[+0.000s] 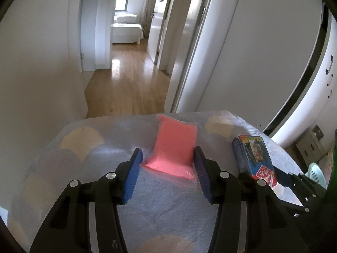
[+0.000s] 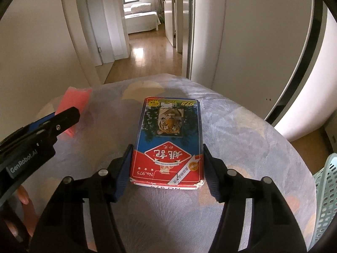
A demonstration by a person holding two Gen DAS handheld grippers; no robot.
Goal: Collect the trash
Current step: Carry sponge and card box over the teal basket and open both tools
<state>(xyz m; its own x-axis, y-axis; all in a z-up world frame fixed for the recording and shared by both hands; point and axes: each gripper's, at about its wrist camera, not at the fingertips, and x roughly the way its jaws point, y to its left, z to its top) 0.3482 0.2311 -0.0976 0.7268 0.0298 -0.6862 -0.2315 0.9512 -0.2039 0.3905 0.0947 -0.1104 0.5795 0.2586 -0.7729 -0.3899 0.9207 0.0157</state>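
Note:
A pink packet [image 1: 174, 145] in clear wrap lies on the cloth-covered round table [image 1: 84, 168]. My left gripper [image 1: 167, 150] is shut on it, its blue pads pressing both long sides at the near end. In the right wrist view the same pink packet [image 2: 73, 103] shows at the far left under the left gripper [image 2: 63, 118]. A red and blue playing-card box [image 2: 168, 139] with a tiger picture lies flat near the table's middle. My right gripper [image 2: 166, 146] is shut on it, one pad against each side. That card box [image 1: 254, 156] also shows right of the packet.
A pale green perforated basket [image 2: 326, 194] stands beside the table at the right edge. Behind the table rise a white wall and white wardrobe doors [image 1: 316, 73], and a wooden-floored hallway [image 1: 130, 80] runs off ahead. Fingers of a hand [image 2: 23, 194] show at the lower left.

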